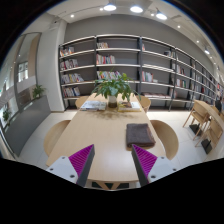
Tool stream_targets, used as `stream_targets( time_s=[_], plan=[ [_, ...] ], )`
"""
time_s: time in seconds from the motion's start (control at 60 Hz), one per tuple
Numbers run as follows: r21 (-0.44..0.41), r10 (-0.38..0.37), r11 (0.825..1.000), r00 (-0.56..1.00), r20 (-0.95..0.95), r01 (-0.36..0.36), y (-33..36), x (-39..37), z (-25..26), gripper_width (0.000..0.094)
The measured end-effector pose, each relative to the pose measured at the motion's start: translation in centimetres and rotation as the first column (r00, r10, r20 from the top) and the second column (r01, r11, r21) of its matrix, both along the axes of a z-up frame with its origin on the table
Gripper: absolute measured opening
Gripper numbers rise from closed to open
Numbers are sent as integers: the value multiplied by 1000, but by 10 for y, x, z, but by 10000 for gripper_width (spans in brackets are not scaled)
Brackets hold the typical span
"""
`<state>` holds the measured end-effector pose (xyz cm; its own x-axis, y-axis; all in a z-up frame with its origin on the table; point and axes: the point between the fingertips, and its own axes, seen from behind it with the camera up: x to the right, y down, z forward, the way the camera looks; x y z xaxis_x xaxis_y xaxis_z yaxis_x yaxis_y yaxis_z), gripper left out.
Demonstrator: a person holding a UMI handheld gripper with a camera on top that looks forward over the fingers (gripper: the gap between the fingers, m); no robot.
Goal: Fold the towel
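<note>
A dark grey-brown towel (139, 133) lies flat on the light wooden table (100, 140), folded into a rectangle, just beyond my right finger. My gripper (112, 155) hovers above the table's near part, open and empty, its two purple pads (82, 158) spread wide apart. The towel sits ahead and to the right of the gap between the fingers, not between them.
A potted green plant (113, 88) stands at the table's far end with papers (95, 103) beside it. Chairs (166, 138) stand on both sides of the table. Bookshelves (120, 65) line the back wall. A wooden chair and small table (205, 118) stand at the right.
</note>
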<state>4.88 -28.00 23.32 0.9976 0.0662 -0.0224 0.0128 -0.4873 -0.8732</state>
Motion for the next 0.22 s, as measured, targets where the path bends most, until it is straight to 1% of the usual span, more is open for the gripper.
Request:
stream_targets(
  time_s=[0.217],
  plan=[
    [29, 3, 1000, 1000, -9, -2, -14, -5, 16, 738]
  ],
)
